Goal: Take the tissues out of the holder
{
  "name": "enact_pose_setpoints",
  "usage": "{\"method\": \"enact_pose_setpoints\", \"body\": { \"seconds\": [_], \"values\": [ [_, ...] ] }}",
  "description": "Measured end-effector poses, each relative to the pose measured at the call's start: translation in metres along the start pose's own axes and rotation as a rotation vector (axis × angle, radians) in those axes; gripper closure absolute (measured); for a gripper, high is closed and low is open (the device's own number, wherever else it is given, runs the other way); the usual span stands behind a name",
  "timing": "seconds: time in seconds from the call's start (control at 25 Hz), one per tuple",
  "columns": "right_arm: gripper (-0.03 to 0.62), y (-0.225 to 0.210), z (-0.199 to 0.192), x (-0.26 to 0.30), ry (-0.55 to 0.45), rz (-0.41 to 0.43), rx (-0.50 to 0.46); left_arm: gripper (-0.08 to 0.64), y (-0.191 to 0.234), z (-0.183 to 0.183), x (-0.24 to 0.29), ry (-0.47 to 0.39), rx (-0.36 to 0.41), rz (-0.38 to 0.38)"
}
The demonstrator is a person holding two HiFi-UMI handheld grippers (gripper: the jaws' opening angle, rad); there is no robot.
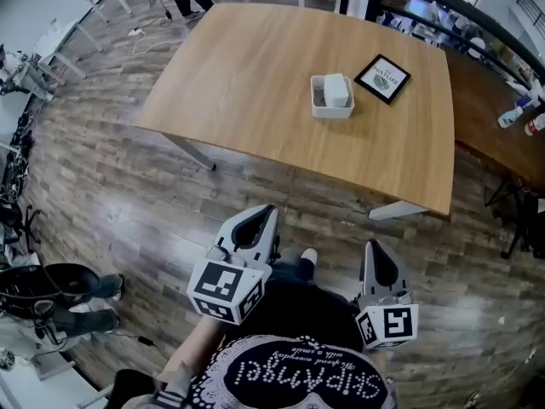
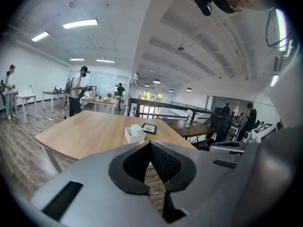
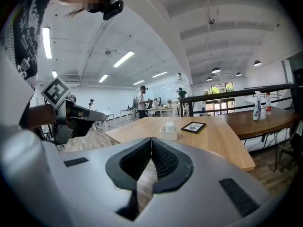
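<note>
Pale wooden table on a plank floor in an open workroom. A white holder with tissues stands toward the table's far right corner, just beside a framed card. Left gripper and right gripper are over the floor, short of the near edge. Both have their jaws closed together on nothing.

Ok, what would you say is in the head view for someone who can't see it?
A white tissue holder with tissues in it sits on a wooden table beside a black-framed picture. Lower down, over the wood floor, a person holds the left gripper and right gripper, both shut and empty, short of the table.
</note>
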State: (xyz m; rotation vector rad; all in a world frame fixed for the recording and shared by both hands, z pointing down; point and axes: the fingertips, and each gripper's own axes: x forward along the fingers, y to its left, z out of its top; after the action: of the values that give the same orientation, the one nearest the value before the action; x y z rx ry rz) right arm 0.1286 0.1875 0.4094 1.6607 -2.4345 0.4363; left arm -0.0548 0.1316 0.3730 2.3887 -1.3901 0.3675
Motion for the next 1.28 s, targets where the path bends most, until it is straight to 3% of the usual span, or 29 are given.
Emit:
{"method": "enact_pose_setpoints", "body": {
  "seconds": [0.2,0.64,1.28],
  "values": [
    [0.581,-0.011,0.000,-0.001,0.007,-0.019,-0.006,0.555,0.015,-0.004,0.006,0.022,0.005,0.044],
    [0.583,-0.032,-0.002,0.003,0.033,-0.076,0.034,0.555,0.017,-0.004,0.031,0.058,-0.009,0.019],
    [0.581,-0.039,0.022,0.076,0.076,-0.127,0.067,0.555,0.104,0.030,0.083,0.078,-0.059,0.064]
  ]
}}
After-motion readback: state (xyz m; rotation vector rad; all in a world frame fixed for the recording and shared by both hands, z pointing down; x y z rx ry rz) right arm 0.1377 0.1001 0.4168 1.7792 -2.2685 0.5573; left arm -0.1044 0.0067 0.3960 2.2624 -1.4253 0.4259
